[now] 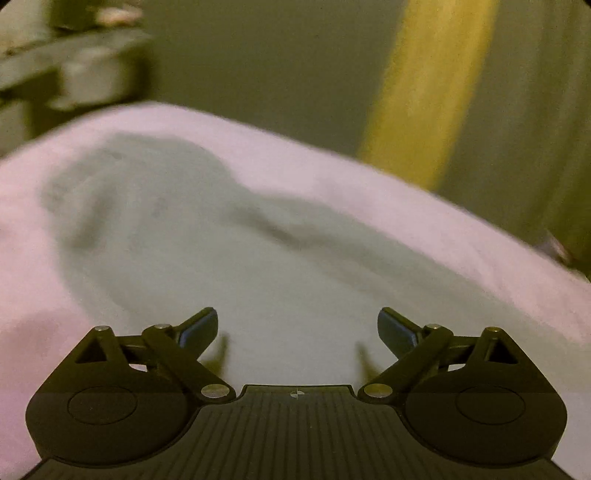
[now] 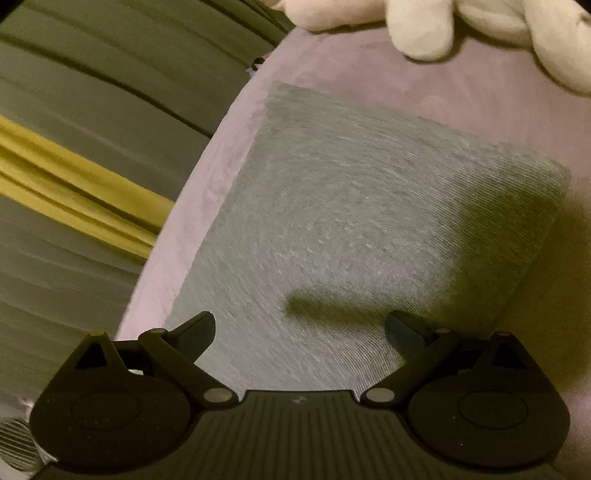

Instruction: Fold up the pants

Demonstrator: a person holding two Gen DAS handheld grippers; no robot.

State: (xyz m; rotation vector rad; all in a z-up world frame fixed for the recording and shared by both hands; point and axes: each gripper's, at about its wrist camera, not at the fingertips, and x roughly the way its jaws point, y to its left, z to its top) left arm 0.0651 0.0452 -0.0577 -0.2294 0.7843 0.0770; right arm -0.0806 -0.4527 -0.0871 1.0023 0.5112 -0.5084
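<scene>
Grey pants (image 1: 207,240) lie spread on a pale pink bed cover (image 1: 332,166); the left wrist view is blurred. My left gripper (image 1: 297,328) hovers over the near part of the grey cloth, jaws wide apart, nothing between them. In the right wrist view the pants (image 2: 351,206) form a flat, squarish grey panel on the pink cover (image 2: 480,92), with straight edges at the far left and right. My right gripper (image 2: 300,328) is open above the near edge of this panel, empty. Its shadow falls across the cloth.
A white plush toy (image 2: 424,26) lies at the far end of the bed. Beyond the bed's edge hang olive curtains with a yellow stripe (image 2: 74,177) (image 1: 424,92). Blurred furniture (image 1: 66,70) stands at the left wrist view's upper left.
</scene>
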